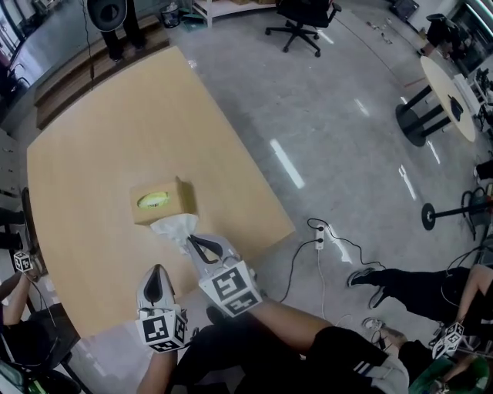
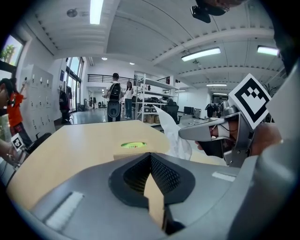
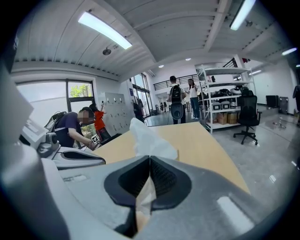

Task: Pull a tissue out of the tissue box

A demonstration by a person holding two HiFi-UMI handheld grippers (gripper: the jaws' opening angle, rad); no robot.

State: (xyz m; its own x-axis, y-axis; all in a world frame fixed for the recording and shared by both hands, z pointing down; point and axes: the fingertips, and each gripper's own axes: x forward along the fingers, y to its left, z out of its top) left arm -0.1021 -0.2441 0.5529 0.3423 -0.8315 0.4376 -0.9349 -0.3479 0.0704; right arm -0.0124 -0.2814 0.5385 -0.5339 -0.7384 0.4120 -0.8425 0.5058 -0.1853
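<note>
A tan tissue box point(image 1: 158, 204) with a green oval opening lies on the wooden table point(image 1: 100, 138). A white tissue point(image 1: 176, 228) hangs out from its near side toward me. My right gripper point(image 1: 192, 240) is shut on the tissue's near end. In the right gripper view the tissue point(image 3: 149, 138) rises just past the closed jaws of that gripper point(image 3: 150, 158). My left gripper point(image 1: 158, 269) is lower left of the box, apart from it, shut with nothing in it. The left gripper view has its closed tips point(image 2: 150, 154) before the box point(image 2: 133, 149), and the tissue point(image 2: 173, 136) to the right.
The table's near right edge point(image 1: 254, 254) is close to the grippers. A power strip with cables point(image 1: 320, 235) and a seated person's legs point(image 1: 416, 288) are on the floor to the right. An office chair point(image 1: 304, 23) and a round table point(image 1: 451, 92) stand farther off.
</note>
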